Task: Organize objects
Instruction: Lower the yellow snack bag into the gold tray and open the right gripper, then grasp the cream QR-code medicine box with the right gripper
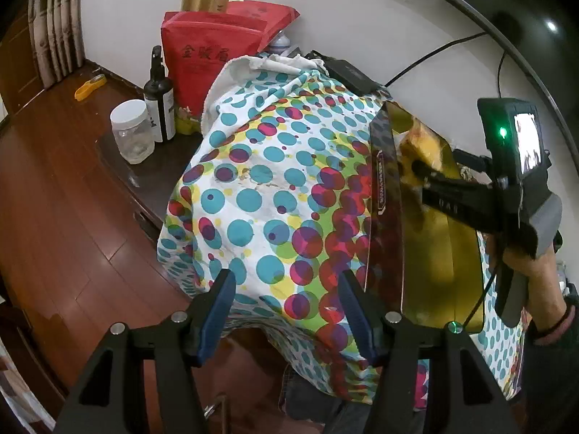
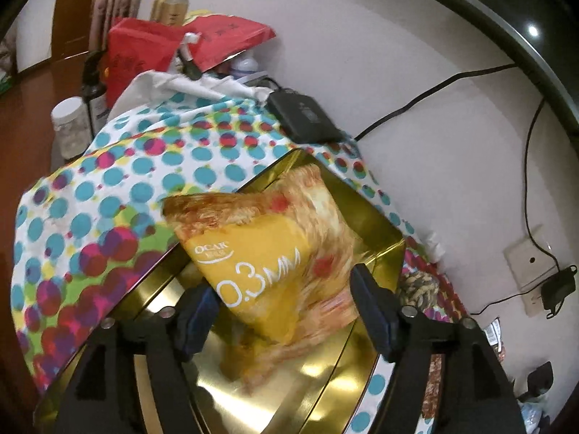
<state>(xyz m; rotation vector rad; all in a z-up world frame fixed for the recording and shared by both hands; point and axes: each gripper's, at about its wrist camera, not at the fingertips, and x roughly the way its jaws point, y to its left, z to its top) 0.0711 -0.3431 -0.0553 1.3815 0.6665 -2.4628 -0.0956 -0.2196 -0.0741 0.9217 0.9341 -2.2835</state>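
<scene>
With the right gripper (image 2: 286, 311) spread apart around the snack packet (image 2: 267, 253), the packet should be left settling flat inside the gold tin (image 2: 380, 224), while the left gripper (image 1: 286, 303), also spread and empty, is kept beside the tin.

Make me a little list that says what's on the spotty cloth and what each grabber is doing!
surface: spotty cloth draped over furniture
container: gold tin, open, lying on the cloth
snack: yellow snack packet, inside the tin, blurred
right gripper: open, over the tin, packet between its fingers, pads not pressing it
left gripper: open, nothing between its fingers, above the cloth's edge
nearby: black box on the cloth by the wall; clear jar, dark bottle, red bag
</scene>
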